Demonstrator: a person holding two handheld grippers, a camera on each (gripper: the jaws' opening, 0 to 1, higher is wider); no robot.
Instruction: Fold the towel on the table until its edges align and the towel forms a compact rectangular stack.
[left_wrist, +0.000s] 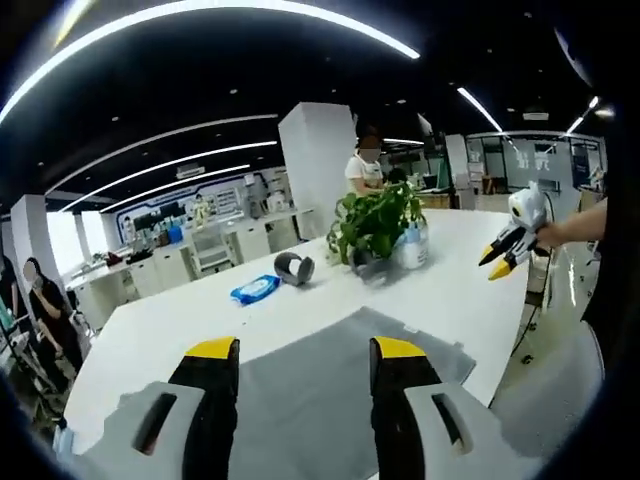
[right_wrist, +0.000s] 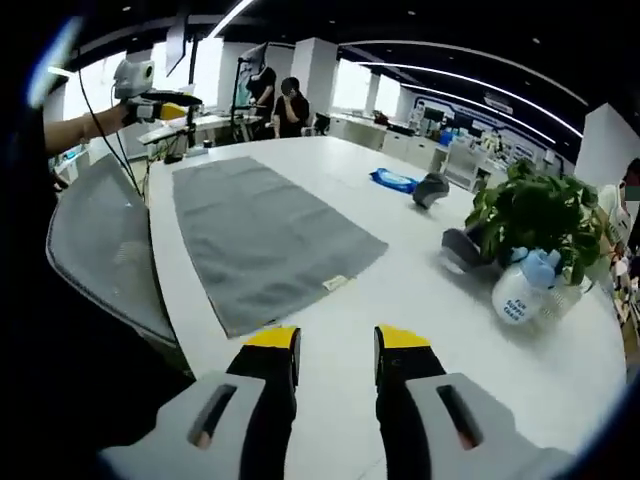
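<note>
The left gripper's (left_wrist: 305, 352) two yellow-tipped fingers (left_wrist: 211, 349) stand parted with nothing between them, hovering above the near part of a grey towel (left_wrist: 330, 385). The right gripper's (right_wrist: 336, 340) fingers (right_wrist: 272, 338) are likewise apart and empty, held over bare white table (right_wrist: 440, 330) just beside the towel's nearer short edge. In the right gripper view the towel lies flat and unfolded, a long grey rectangle running along the table's edge, with a small pale label at one corner. In that same view the left gripper appears far off at the upper left, in a person's hand; in the left gripper view the right gripper appears at the right edge, also held in a hand. Farther along the table sit a blue packet (right_wrist: 394, 180), a dark roll of tape (right_wrist: 431, 189), a leafy potted plant (right_wrist: 535, 215) and a pale spray bottle (right_wrist: 522, 292) beside it. A mesh chair back (right_wrist: 105, 250) stands next to the table. People stand in the background.
</note>
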